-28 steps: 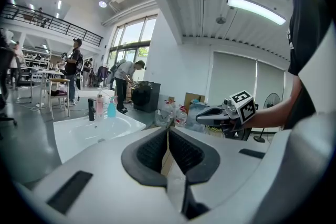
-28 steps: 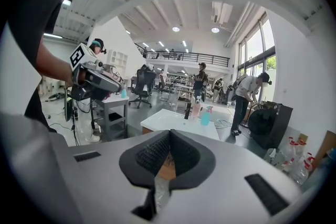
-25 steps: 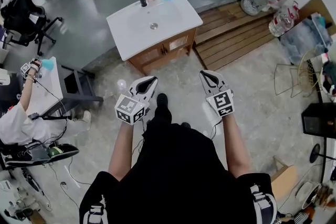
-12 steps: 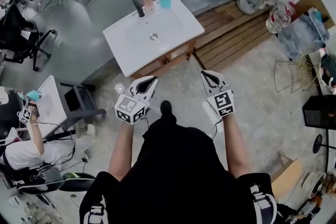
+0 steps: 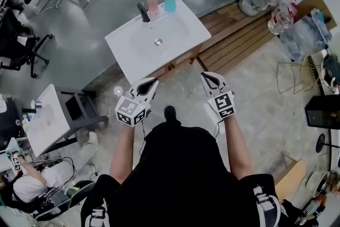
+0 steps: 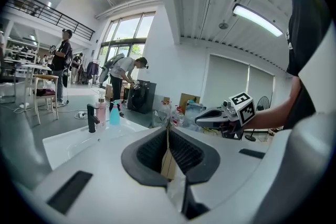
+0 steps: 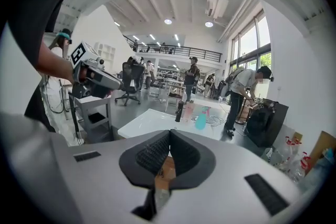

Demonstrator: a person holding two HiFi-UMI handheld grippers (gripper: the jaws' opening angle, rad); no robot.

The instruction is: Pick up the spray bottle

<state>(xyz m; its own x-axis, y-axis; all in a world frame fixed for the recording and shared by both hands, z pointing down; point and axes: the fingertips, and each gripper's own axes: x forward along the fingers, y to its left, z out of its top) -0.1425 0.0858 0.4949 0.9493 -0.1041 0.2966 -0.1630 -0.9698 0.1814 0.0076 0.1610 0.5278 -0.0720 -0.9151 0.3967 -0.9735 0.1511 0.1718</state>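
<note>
Nearer the bench (image 5: 180, 34) than a second ago, the left tool (image 5: 153, 82) and right tool (image 5: 205, 76) are held side by side and apart, both pointing toward it from the near side. Each tool has its jaws closed together, with nothing between them. At the bench's far edge the teal spray bottle (image 5: 170, 1) stands upright, just beside a pink bottle (image 5: 152, 1) and near the black tap (image 5: 143, 11). It is well apart from both tools, across the basin from them

Bright daylight from windows (image 6: 123, 34); strong fisheye bending edges; distant background perhaps slightly soft.
</note>
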